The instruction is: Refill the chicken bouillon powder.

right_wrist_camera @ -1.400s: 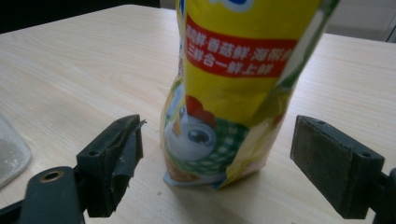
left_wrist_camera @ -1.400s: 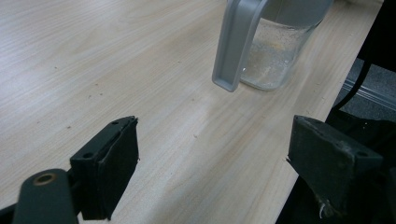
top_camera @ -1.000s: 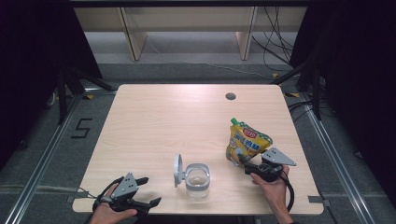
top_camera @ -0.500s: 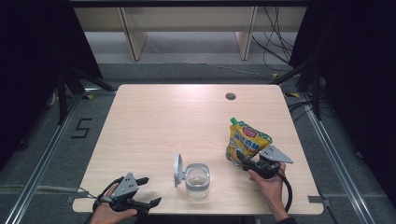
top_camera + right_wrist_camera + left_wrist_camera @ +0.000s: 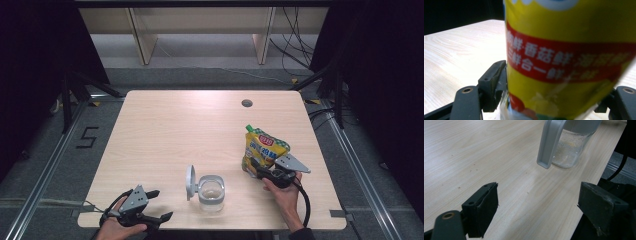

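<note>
Closing right gripper (image 5: 256, 169) jaws around upright yellow pouch (image 5: 264, 150), contact unclear, left gripper (image 5: 157, 205) apart.

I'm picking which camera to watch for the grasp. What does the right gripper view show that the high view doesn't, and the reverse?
Right gripper view: the red band of print on the yellow spouted pouch, with the right tool closing its jaws around the base. High view: the clear glass jar with its grey lid swung open, and the left tool open. Both: pouch, right tool, light wooden table.
</note>
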Available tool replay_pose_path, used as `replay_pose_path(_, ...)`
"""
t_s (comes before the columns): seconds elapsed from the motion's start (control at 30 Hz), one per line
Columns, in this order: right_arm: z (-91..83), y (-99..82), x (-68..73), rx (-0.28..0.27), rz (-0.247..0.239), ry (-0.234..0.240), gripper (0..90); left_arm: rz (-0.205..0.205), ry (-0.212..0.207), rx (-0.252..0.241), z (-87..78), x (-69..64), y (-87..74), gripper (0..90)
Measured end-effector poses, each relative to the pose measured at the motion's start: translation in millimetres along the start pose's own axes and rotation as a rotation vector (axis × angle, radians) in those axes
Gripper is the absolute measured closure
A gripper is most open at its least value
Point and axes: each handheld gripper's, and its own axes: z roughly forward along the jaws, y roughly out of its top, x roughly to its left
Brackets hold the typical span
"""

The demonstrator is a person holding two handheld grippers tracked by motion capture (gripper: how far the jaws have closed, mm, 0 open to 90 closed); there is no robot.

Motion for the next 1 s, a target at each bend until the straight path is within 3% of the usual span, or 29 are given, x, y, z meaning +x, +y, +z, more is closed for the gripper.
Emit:
replay_pose_path(0.03,1.8,0.0,-3.2,-0.014,-0.041,-0.008,29.6,0.0,0.001,0.001,0.0,0.0,-0.1,15.8)
replay_pose_path(0.13,3.8,0.4,-3.0,-0.025,-0.024,0.005,29.9,-0.002,0.002,-0.001,0.2,-0.1,0.1,15.8)
replay_pose_path(0.17,2.7,0.9,-3.2,-0.013,-0.035,-0.02,30.1,0.005,0.007,0.002,0.1,0.1,0.2,15.9)
replay_pose_path(0.2,2.2,1.3,-3.1,-0.003,-0.032,-0.033,30.5,0.003,0.004,-0.004,0.6,0.0,0.1,15.9)
replay_pose_path(0.27,4.0,0.3,-2.6,-0.015,0.025,-0.003,31.1,0.007,0.002,-0.002,0.8,-0.1,0.0,15.8)
replay_pose_path(0.37,5.0,0.7,-3.6,-0.02,0.017,-0.014,32.2,-0.001,0.001,-0.002,1.2,-0.8,-0.1,15.9)
replay_pose_path(0.4,4.7,0.8,-2.2,-0.004,0.05,0.004,32.7,0.006,0.004,0.003,0.8,-0.2,-0.1,15.8)
replay_pose_path(0.43,7.0,1.0,-4.5,-0.026,0.023,0.016,33.2,0.001,0.001,0.0,1.0,-0.6,-0.3,15.9)
replay_pose_path(0.47,6.1,0.8,-2.6,-0.016,0.064,0.004,33.4,-0.001,0.004,-0.006,1.3,-0.9,-0.6,15.9)
replay_pose_path(0.53,7.0,0.8,-4.0,-0.038,0.052,0.004,34.0,0.008,0.005,0.004,0.4,0.0,-0.1,15.8)
replay_pose_path(0.7,7.6,1.1,-4.4,-0.03,0.06,0.008,36.5,0.012,0.005,0.007,0.4,-0.2,0.0,15.8)
replay_pose_path(0.73,7.9,0.9,-4.1,-0.031,0.079,0.015,37.3,0.012,0.005,0.006,0.5,-0.3,0.0,15.8)
replay_pose_path(0.77,8.1,1.1,-6.1,-0.048,0.059,0.001,38.0,0.011,0.005,0.007,0.6,-0.3,-0.1,15.8)
replay_pose_path(0.8,7.3,1.7,-5.2,-0.023,0.088,0.022,38.7,0.013,0.007,0.013,0.1,-0.3,0.2,15.8)
replay_pose_path(0.93,7.0,5.5,-1.9,-0.007,0.12,0.02,42.2,0.012,0.003,0.007,0.2,-0.2,0.0,15.8)
replay_pose_path(1.0,6.8,6.5,-2.7,-0.003,0.106,0.018,43.4,0.006,-0.002,0.002,0.4,-1.1,0.3,16.8)
